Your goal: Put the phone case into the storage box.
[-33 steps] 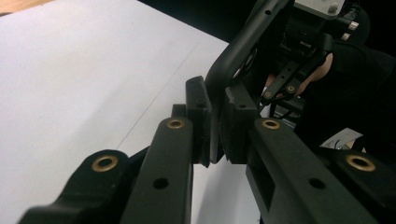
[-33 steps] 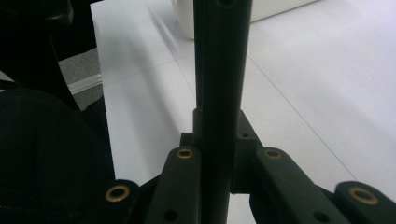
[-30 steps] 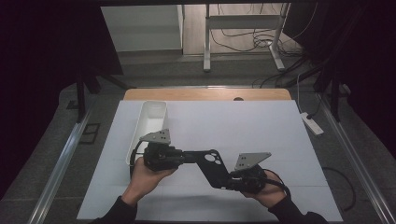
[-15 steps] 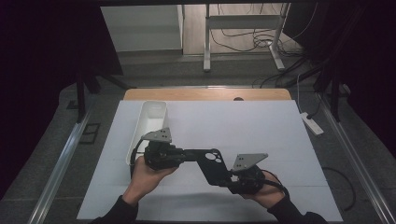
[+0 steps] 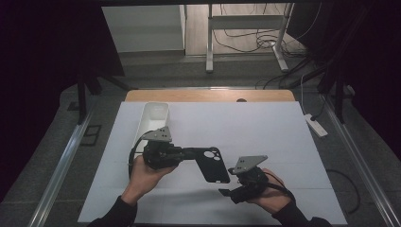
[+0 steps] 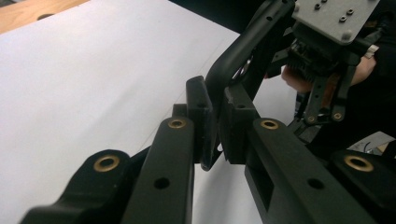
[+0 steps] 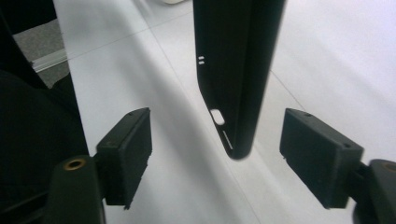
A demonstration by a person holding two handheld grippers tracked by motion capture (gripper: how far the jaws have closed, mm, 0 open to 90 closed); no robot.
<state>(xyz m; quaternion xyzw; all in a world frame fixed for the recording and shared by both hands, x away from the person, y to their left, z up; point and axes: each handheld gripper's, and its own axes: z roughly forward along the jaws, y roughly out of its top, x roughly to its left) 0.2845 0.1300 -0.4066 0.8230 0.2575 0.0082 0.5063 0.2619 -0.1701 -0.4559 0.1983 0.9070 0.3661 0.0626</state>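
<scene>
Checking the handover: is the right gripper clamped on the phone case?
No, its pads stand apart from the phone case, which hangs between them.

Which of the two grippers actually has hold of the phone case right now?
The left gripper: its pads clamp the phone case, while the right gripper, jaws just opened, stands clear.

Free room: wide bare stretch of the white table top (image 5: 265, 127) is left open ahead and to the right | Obstacle: white tray (image 5: 152, 119) is set at the left, just beyond the left gripper (image 5: 182, 153) | Centre: passage between the hands is barred by the black phone case (image 5: 211, 163) | Right gripper (image 5: 226, 192): jaws just opened, case end stood between them untouched
</scene>
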